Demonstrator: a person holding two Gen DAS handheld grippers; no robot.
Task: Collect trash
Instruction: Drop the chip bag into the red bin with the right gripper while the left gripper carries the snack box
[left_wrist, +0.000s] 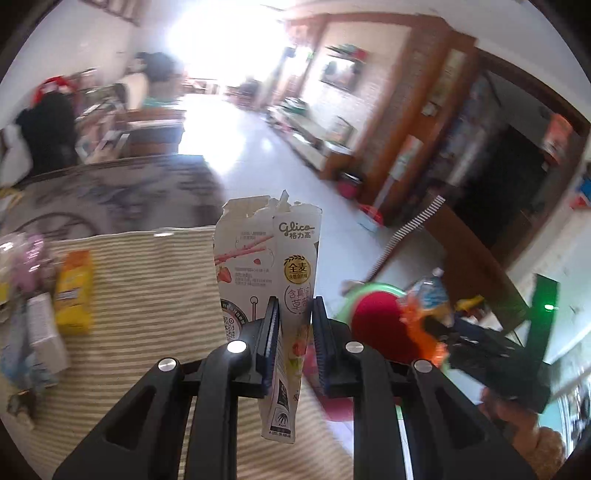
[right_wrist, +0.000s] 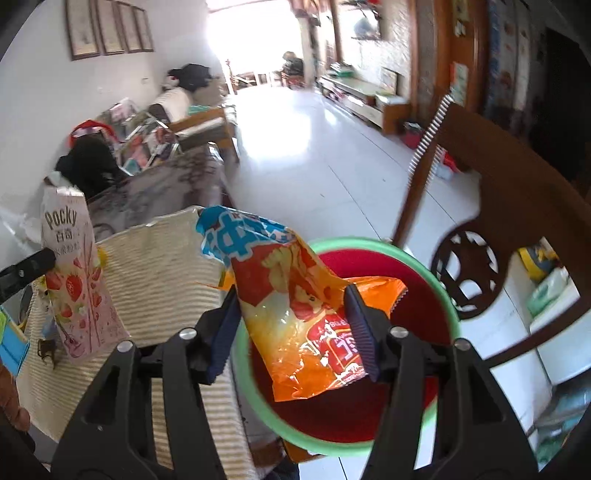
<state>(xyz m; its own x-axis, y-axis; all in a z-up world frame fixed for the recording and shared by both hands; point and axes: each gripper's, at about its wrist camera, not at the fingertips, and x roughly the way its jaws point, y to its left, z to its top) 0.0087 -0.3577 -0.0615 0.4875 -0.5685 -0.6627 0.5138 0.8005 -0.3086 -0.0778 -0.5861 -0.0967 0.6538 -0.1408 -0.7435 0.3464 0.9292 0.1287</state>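
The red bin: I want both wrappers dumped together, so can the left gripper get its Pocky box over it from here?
Probably yes. The left gripper holds the Pocky box above the striped cloth, beside the red bin. Only the right gripper, holding the orange snack bag, crowds the opening.

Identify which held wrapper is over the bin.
The orange snack bag in the right gripper, above the green-rimmed bin; the Pocky box hangs over the striped cloth.

1. Motion blur smears the packets (left_wrist: 40, 314) at the left edge of the striped table (left_wrist: 147, 295); their print is unreadable.
2. The orange snack bag (right_wrist: 295, 314) hides part of the bin's (right_wrist: 424, 266) red interior.
3. The bin's near rim is covered by the right tongs (right_wrist: 291, 325).
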